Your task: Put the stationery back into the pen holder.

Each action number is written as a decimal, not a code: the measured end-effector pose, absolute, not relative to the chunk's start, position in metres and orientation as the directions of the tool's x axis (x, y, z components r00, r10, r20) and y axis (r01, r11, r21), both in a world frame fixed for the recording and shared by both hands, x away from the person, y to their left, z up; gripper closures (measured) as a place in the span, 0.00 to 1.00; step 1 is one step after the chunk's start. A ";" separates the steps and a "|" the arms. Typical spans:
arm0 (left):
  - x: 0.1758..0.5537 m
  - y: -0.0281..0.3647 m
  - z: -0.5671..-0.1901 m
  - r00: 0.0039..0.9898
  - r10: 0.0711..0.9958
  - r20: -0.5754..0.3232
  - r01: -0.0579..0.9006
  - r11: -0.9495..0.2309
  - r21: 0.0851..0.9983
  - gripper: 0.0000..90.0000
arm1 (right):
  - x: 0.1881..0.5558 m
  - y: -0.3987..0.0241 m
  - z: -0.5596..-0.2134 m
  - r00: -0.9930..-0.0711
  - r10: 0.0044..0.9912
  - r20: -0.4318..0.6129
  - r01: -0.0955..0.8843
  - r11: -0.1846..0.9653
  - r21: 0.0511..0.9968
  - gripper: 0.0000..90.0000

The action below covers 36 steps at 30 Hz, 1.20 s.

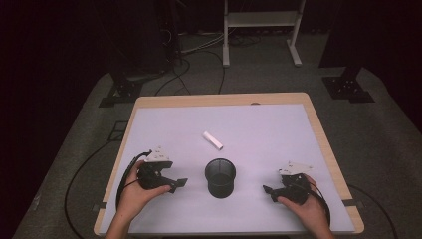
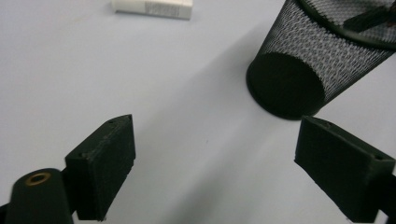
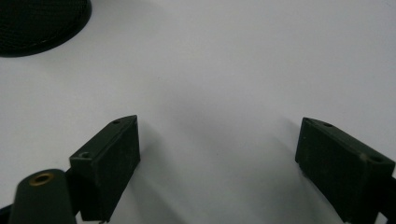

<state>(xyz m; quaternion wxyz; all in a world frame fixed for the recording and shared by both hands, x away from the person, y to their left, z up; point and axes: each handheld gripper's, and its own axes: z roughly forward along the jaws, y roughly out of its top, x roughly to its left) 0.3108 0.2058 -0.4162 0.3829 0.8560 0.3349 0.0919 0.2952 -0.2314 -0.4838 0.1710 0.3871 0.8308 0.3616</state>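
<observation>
From above, a black mesh cup point(image 1: 220, 178) stands upright on the white table top point(image 1: 259, 124), near the front edge and midway between the two hands. It is round, dark through and through, with a solid rim and an open mouth. Behind it, a little toward the far side, lies a small white stick point(image 1: 212, 140), set at a slant and well apart from the cup. The left gripper point(image 1: 175, 184) sits just left of the cup, jaws pointing at it; the right gripper point(image 1: 268, 191) rests to the cup's right, a bit farther off.

Now the left gripper view: the left gripper's jaws stand spread wide over bare table, nothing between them. The cup point(image 2: 303, 70) looms ahead on the right, its fine wire weave catching light, its flat base a solid black disc. The white stick point(image 2: 152, 7) shows at the top edge.

In the right gripper view, jaws spread wide too, empty, with the cup's base point(image 3: 42, 23) in the upper left corner.
</observation>
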 end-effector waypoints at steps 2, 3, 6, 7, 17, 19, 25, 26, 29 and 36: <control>0.309 0.210 -0.420 0.751 0.654 -0.092 0.506 -0.480 0.717 0.11 | 0.295 -0.231 -0.484 -0.642 0.767 -0.004 0.520 0.439 0.733 0.14; 0.308 0.212 -0.422 0.746 0.660 -0.087 0.508 -0.481 0.714 0.11 | 0.295 -0.232 -0.484 -0.643 0.766 -0.006 0.519 0.441 0.733 0.14; 0.306 0.217 -0.429 0.732 0.677 -0.070 0.512 -0.480 0.713 0.11 | 0.295 -0.231 -0.484 -0.639 0.769 0.000 0.523 0.434 0.733 0.14; 0.305 0.218 -0.430 0.729 0.681 -0.068 0.515 -0.481 0.709 0.11 | 0.295 -0.231 -0.484 -0.639 0.769 -0.002 0.522 0.435 0.734 0.14; 0.293 0.220 -0.454 0.707 0.707 -0.023 0.513 -0.490 0.705 0.11 | 0.295 -0.231 -0.484 -0.638 0.770 0.003 0.525 0.433 0.733 0.14; 0.292 0.222 -0.459 0.700 0.714 -0.014 0.517 -0.494 0.699 0.10 | 0.295 -0.231 -0.484 -0.638 0.770 0.003 0.526 0.433 0.732 0.14; 0.288 0.234 -0.472 0.663 0.749 0.022 0.521 -0.482 0.704 0.09 | 0.296 -0.231 -0.484 -0.639 0.769 0.002 0.526 0.435 0.731 0.14; 0.288 0.235 -0.473 0.661 0.750 0.023 0.523 -0.482 0.702 0.09 | 0.296 -0.231 -0.484 -0.638 0.770 0.004 0.527 0.433 0.732 0.14; 0.290 0.236 -0.477 0.660 0.751 0.022 0.523 -0.480 0.704 0.07 | 0.295 -0.231 -0.483 -0.636 0.771 0.005 0.528 0.431 0.732 0.15; 0.291 0.238 -0.479 0.661 0.750 0.021 0.517 -0.476 0.712 0.03 | 0.296 -0.232 -0.480 -0.633 0.774 0.012 0.530 0.422 0.736 0.27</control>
